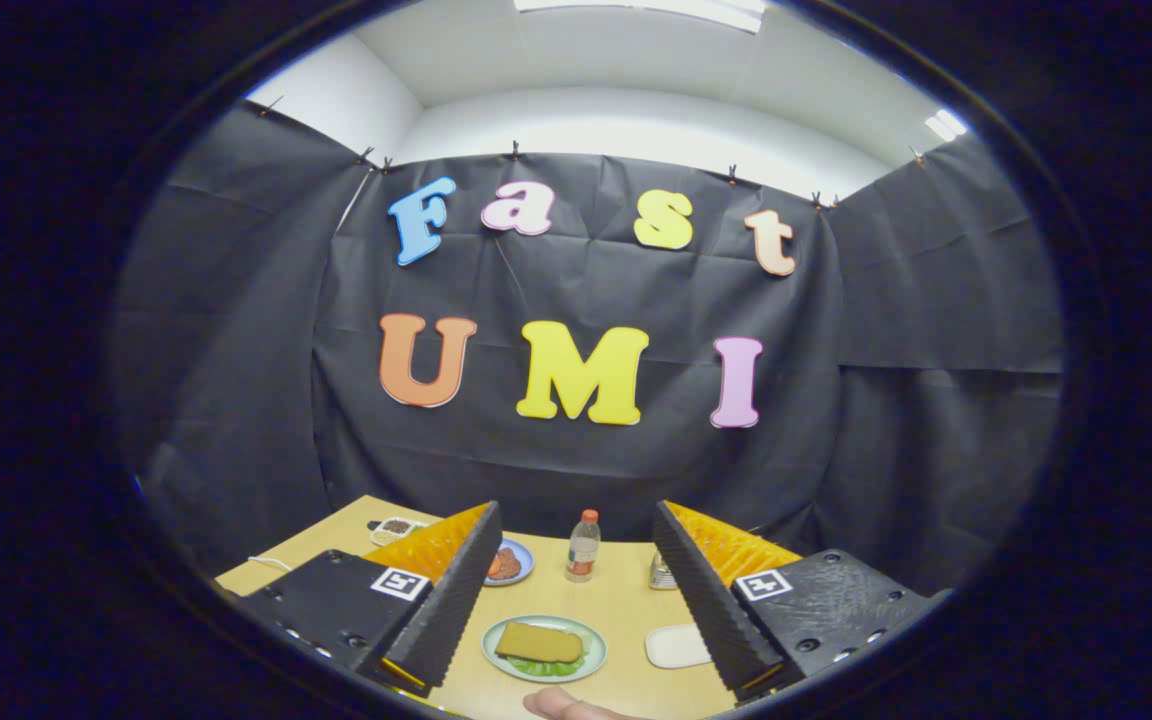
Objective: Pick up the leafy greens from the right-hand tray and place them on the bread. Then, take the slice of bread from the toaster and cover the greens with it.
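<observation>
Jaws (pixel 576 610) spread wide, empty; plate (pixel 489 645) btwn them w/ bread slice (pixel 539 641) over greens (pixel 543 666); bottle (pixel 583 545) beyond, poss. sauce.

A staged recording booth inside an office-like room: black cloth walls (pixel 576 470) are hanging from clips below a white ceiling with strip lights (pixel 656 8), enclosing a light wooden table (pixel 626 590) that is carrying kitchen props (plates, a small clear bottle (pixel 583 545)).

greens (pixel 540 666) mostly hidden under bread (pixel 539 642); right tray (pixel 677 645) part-hidden behind finger
</observation>
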`<state>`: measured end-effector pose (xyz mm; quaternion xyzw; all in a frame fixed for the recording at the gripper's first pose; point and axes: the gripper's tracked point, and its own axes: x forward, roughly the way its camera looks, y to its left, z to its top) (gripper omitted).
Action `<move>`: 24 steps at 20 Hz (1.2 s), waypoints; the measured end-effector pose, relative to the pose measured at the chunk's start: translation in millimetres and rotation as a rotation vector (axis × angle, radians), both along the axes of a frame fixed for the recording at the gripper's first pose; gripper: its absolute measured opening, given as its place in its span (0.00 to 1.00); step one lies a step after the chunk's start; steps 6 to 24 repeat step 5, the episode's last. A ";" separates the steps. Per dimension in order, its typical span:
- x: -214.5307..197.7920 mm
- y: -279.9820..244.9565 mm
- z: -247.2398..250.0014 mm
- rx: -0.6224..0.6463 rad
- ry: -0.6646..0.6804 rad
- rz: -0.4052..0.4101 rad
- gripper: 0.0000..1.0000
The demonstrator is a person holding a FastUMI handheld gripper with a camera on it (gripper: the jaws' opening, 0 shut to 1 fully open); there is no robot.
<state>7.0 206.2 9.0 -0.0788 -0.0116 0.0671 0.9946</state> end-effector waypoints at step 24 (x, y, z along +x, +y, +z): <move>-11.5 0.0 7.1 0.019 -0.025 0.003 0.95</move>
